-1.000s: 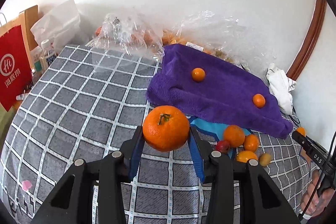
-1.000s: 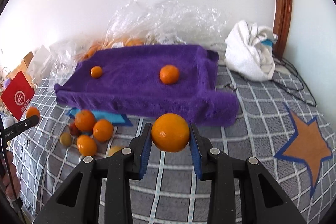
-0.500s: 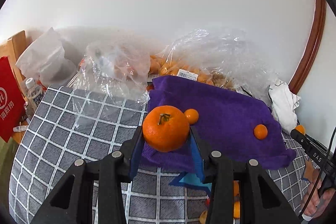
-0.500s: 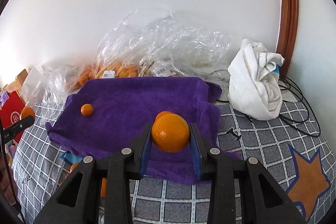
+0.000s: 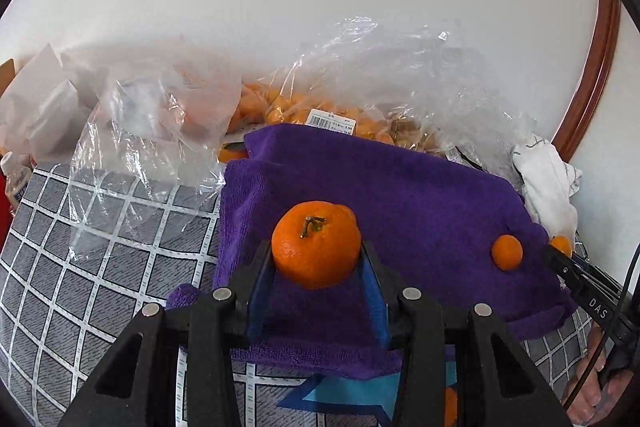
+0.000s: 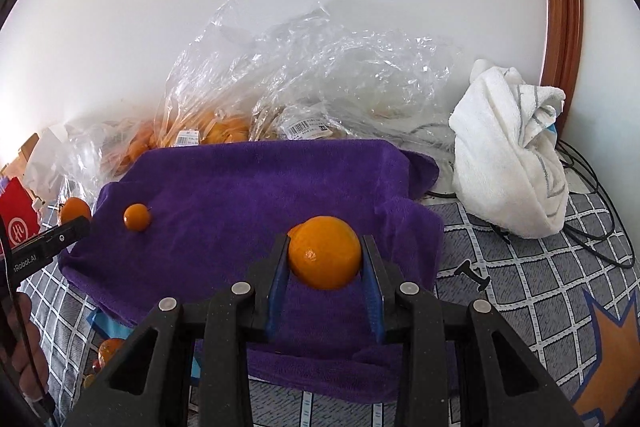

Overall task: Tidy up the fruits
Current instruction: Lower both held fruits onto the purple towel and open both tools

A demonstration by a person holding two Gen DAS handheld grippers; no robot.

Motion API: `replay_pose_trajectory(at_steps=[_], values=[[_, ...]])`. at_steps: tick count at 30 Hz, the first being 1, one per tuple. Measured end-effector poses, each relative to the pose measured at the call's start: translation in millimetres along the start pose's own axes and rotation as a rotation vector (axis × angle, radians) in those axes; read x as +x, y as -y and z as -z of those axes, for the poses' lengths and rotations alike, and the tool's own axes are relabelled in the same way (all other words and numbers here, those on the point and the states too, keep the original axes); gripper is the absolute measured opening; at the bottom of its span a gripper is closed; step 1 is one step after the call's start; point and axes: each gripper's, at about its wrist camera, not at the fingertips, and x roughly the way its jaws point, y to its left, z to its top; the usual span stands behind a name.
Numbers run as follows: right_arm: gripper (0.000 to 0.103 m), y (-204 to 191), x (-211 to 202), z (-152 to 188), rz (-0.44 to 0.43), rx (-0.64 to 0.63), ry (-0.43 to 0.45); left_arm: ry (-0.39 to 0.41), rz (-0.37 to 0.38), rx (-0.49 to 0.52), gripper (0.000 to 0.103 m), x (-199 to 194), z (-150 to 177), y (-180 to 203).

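My left gripper [image 5: 318, 263] is shut on a stemmed orange [image 5: 316, 243] and holds it over the near left part of the purple towel [image 5: 420, 195]. A small orange [image 5: 507, 252] lies on the towel to the right. My right gripper [image 6: 325, 263] is shut on a smooth orange [image 6: 325, 251] over the towel's [image 6: 248, 195] near right part, with another orange [image 6: 295, 230] mostly hidden behind it. A small orange [image 6: 137, 216] lies on the towel's left. The other gripper's tip shows at each view's edge.
Clear plastic bags [image 6: 280, 87] holding oranges lie against the white wall behind the towel. A crumpled white cloth [image 6: 512, 155] and black cables [image 6: 592, 211] are at the right. Loose fruit [image 6: 109, 349] lies on the checked cover [image 5: 100, 247] below the towel's front edge.
Both grippers have moved forward and closer to the purple towel with their oranges still held. The towel fills more of each view, and the loose fruit has dropped nearly out of sight.
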Motion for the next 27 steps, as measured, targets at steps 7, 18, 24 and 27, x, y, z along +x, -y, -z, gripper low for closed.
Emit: replay_pose_trajectory(at_steps=[7,18,24,27], values=[[0.034,4.3,0.5,6.3,0.036,-0.007,0.003,0.015,0.047,-0.009,0.040,2.3,3.5,-3.5],[0.034,3.7,14.3,13.0,0.021,-0.021,-0.040,-0.011,0.024,0.021,0.040,13.0,12.8,2.0],[0.034,1.8,25.8,17.6,0.034,-0.041,-0.082,-0.007,0.005,0.043,0.040,14.2,14.4,6.1],[0.034,-1.7,26.2,19.1,0.041,-0.063,-0.084,-0.011,-0.002,0.053,0.040,16.6,14.5,7.8]])
